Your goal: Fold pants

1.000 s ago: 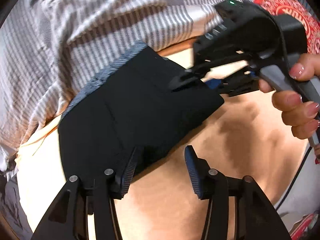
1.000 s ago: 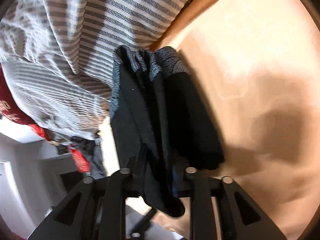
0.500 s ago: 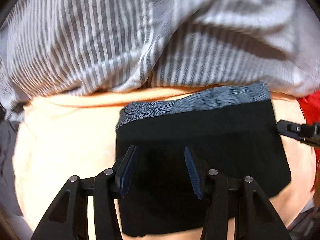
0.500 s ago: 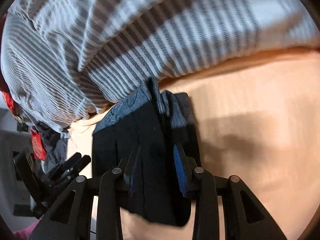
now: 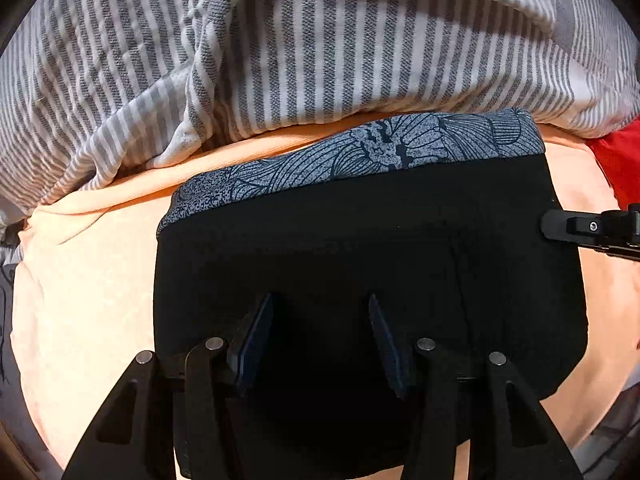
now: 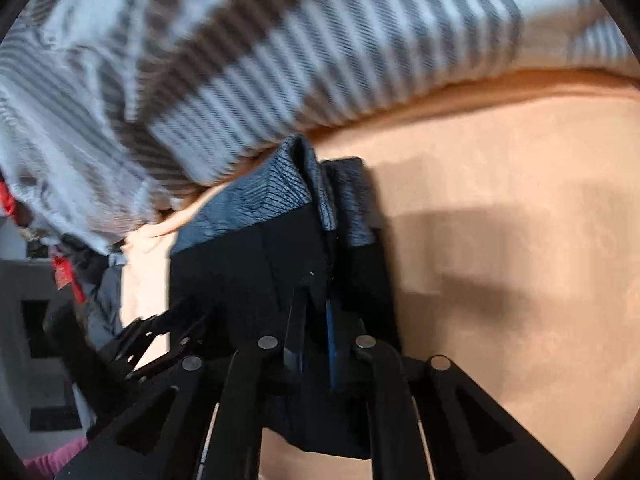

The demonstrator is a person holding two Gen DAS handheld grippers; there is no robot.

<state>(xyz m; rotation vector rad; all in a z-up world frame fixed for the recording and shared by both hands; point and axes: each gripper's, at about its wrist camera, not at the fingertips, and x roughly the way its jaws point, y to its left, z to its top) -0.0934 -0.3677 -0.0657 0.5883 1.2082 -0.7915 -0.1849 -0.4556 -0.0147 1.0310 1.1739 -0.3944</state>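
Observation:
The black pants (image 5: 360,248) lie folded into a rectangle on the peach sheet (image 5: 92,280), with a grey patterned waistband (image 5: 380,148) along the far edge. My left gripper (image 5: 320,308) is open just over the near part of the fold. My right gripper (image 6: 316,300) is shut on the right edge of the pants (image 6: 248,264); in the left wrist view its finger (image 5: 576,226) shows at the right edge. The left gripper shows in the right wrist view (image 6: 160,336) at lower left.
A grey-and-white striped blanket (image 5: 280,48) is bunched along the far side of the sheet and touches the waistband. A red cloth (image 5: 616,160) lies at the far right. The sheet (image 6: 500,240) stretches bare to the right.
My left gripper swung from the left side of the fold to over its near middle. My right gripper opened half a second ago and has closed again on the pants' edge.

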